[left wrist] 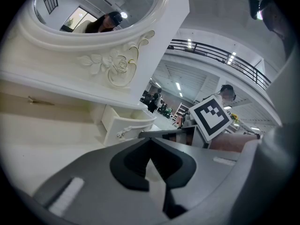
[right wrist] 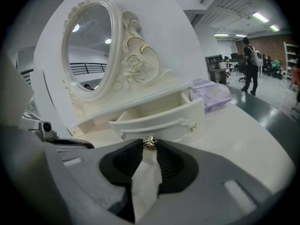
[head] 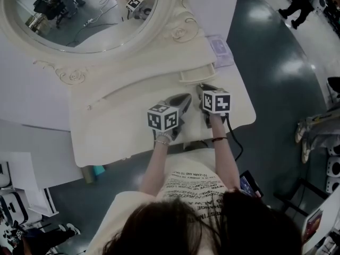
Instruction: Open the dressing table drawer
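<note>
On table: one drawer open; right gripper jaws pinching knob; left gripper clenched.

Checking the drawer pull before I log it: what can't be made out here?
Drawer floor: right gripper view, behind its own front panel.
Knob: head view, covered by the right claw.
Purple packet print: too small in head view, blurred in right gripper view.
Dressing table front: head view, hidden by the person.
</note>
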Demonstrator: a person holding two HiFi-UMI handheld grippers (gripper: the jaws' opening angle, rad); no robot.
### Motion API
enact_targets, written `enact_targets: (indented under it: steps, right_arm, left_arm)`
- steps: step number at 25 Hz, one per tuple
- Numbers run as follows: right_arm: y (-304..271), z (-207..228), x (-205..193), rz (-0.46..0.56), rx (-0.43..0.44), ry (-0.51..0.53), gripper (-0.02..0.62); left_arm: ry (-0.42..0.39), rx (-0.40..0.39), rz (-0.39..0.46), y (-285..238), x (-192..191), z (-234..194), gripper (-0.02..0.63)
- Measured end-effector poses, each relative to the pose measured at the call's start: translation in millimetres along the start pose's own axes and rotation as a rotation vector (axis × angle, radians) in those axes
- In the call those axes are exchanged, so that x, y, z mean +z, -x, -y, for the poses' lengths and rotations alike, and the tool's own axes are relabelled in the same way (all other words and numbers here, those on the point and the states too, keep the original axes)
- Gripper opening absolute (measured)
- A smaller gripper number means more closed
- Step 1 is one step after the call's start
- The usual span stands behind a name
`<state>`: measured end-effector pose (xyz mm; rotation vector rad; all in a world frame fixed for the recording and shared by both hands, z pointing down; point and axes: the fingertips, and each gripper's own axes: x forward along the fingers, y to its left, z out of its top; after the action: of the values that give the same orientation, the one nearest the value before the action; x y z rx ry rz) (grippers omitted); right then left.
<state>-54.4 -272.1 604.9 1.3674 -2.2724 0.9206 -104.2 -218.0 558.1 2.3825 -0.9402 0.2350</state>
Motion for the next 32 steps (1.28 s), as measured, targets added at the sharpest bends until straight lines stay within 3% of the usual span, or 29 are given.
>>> enact_targets:
  steps: [22, 32]
  right_arm:
    - [3.2, -3.2, -1.1, 0.011, 0.000, 0.032, 0.103]
    - [17.3, -4.4, 3.9, 0.084, 0.073, 0.094, 0.121]
  left_arm:
    - [0.002, 0.012, -0.002, 3.6, -3.9, 1.6, 0.000]
    - [-0.018, -0.009, 0.022, 9.1, 3.7, 7.6, 0.000]
